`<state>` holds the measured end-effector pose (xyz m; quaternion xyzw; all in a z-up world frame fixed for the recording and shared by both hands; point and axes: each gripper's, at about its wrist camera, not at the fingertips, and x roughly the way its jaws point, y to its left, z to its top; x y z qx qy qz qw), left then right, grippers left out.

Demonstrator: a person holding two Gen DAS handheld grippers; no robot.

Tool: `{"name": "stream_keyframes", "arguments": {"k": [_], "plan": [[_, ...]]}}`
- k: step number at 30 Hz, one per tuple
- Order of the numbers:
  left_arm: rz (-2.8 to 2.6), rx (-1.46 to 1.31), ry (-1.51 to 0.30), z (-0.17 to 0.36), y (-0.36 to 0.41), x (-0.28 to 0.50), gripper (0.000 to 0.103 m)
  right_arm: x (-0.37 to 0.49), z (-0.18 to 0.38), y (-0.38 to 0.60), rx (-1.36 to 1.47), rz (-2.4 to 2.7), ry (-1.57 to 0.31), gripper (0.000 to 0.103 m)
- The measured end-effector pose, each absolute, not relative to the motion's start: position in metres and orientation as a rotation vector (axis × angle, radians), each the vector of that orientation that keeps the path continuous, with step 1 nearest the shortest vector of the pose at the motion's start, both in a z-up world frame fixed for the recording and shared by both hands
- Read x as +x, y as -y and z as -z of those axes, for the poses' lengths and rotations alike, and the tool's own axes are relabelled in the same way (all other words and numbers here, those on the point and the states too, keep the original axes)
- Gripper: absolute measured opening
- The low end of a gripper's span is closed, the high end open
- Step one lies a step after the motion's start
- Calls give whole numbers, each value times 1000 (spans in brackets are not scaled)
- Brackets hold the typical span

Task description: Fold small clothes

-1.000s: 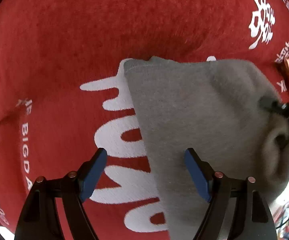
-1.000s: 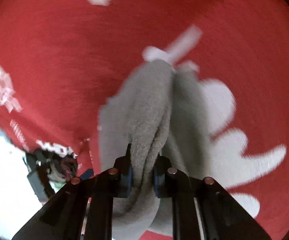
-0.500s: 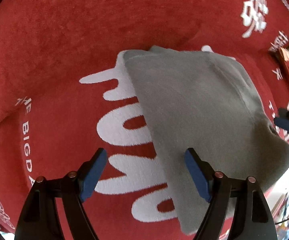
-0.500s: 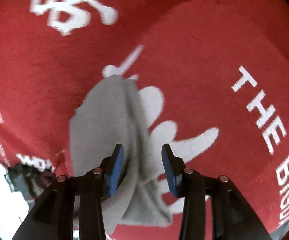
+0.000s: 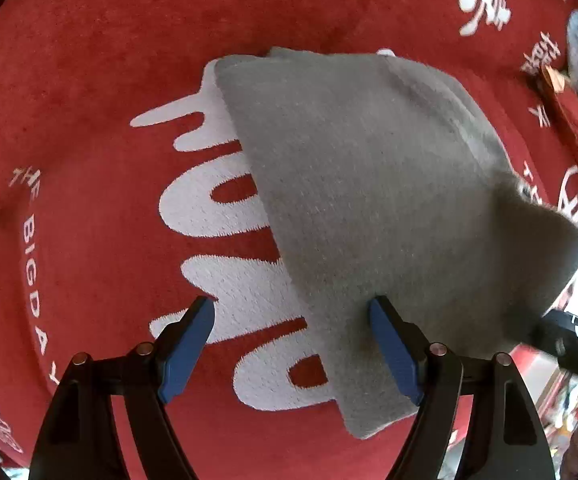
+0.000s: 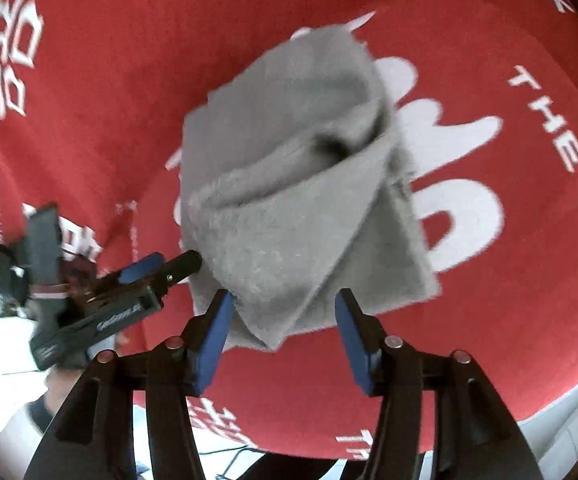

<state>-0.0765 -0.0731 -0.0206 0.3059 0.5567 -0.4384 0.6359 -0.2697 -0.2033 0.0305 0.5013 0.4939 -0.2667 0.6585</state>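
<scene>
**Grey cloth folded on red mat, both claws wide and empty**

Cloth lies on mat, over the white lettering near the mat's middle. In the left wrist view its left edge runs straight from far to near; the near corner ends just right of the left claw. Left claw: jaws spread apart, nothing between them, right finger resting at the cloth's near edge. Bare mat stretches left and far of the cloth.

Right wrist view: top layer folded over diagonally, loose pocket at the fold, near corner pointing between the fingers. Right claw: jaws parted, holding nothing, left finger just touching the cloth edge. Open mat to the right. Image somewhat blurred.
</scene>
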Motion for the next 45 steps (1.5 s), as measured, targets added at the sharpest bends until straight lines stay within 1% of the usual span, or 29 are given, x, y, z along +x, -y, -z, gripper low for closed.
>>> {"name": "stream_keyframes", "arguments": {"k": [1, 2, 3, 4, 5, 8, 10, 13, 17, 19, 21, 22, 23, 24, 26, 27, 28, 29, 33, 35, 37, 39, 42, 43, 45], "plan": [[1006, 717, -1262, 22, 72, -78, 81, -265, -29, 203, 1115, 638, -1118, 56], [1010, 728, -1258, 23, 72, -79, 81, -266, -29, 205, 1114, 674, -1085, 43], [1014, 738, -1258, 24, 70, -81, 81, -272, -29, 208, 1155, 701, -1028, 23], [1016, 745, -1260, 26, 67, -81, 81, -283, -26, 210, 1216, 732, -988, 19], [1018, 759, -1259, 27, 65, -83, 81, -301, -18, 211, 1310, 786, -953, 18], [1013, 803, -1243, 34, 60, -87, 81, -349, 6, 204, 1524, 850, -920, 18], [1007, 814, -1236, 35, 54, -89, 81, -369, 10, 197, 1563, 886, -931, 18], [986, 809, -1247, 32, 47, -86, 81, -387, -1, 195, 1480, 955, -1009, 19], [985, 767, -1257, 18, 42, -83, 81, -385, -37, 208, 1329, 945, -975, 21], [1003, 748, -1256, 12, 45, -85, 81, -368, -56, 215, 1210, 893, -975, 27], [1024, 752, -1256, 10, 47, -90, 81, -343, -69, 219, 1086, 810, -988, 43], [1036, 764, -1258, 11, 51, -95, 81, -328, -72, 221, 1027, 761, -1015, 47], [1048, 779, -1259, 13, 54, -101, 81, -315, -70, 221, 982, 726, -1057, 54], [1056, 792, -1260, 15, 57, -106, 81, -301, -64, 221, 919, 698, -1136, 55], [1060, 821, -1264, 21, 62, -119, 81, -283, -41, 221, 819, 691, -1298, 53], [1059, 826, -1262, 24, 62, -123, 81, -281, -33, 223, 827, 686, -1332, 29], [1061, 830, -1258, 27, 60, -126, 81, -283, -29, 225, 869, 668, -1333, 13], [1061, 836, -1253, 30, 58, -128, 81, -287, -29, 229, 933, 648, -1286, 6], [1056, 864, -1262, 47, 46, -132, 81, -309, -29, 235, 1015, 656, -1209, 6], [1043, 854, -1270, 48, 45, -131, 87, -326, -8, 238, 1133, 664, -1210, 6], [1032, 856, -1284, 47, 45, -129, 87, -340, 7, 243, 1225, 652, -1173, 6], [1029, 859, -1290, 45, 45, -129, 87, -357, 9, 247, 1346, 647, -1081, 6], [1015, 864, -1300, 45, 47, -126, 87, -372, 5, 249, 1398, 670, -1058, 6], [1005, 862, -1307, 43, 48, -124, 87, -373, 3, 250, 1388, 681, -1073, 9], [978, 848, -1305, 36, 51, -119, 87, -374, -1, 253, 1352, 702, -1131, 21]]}}
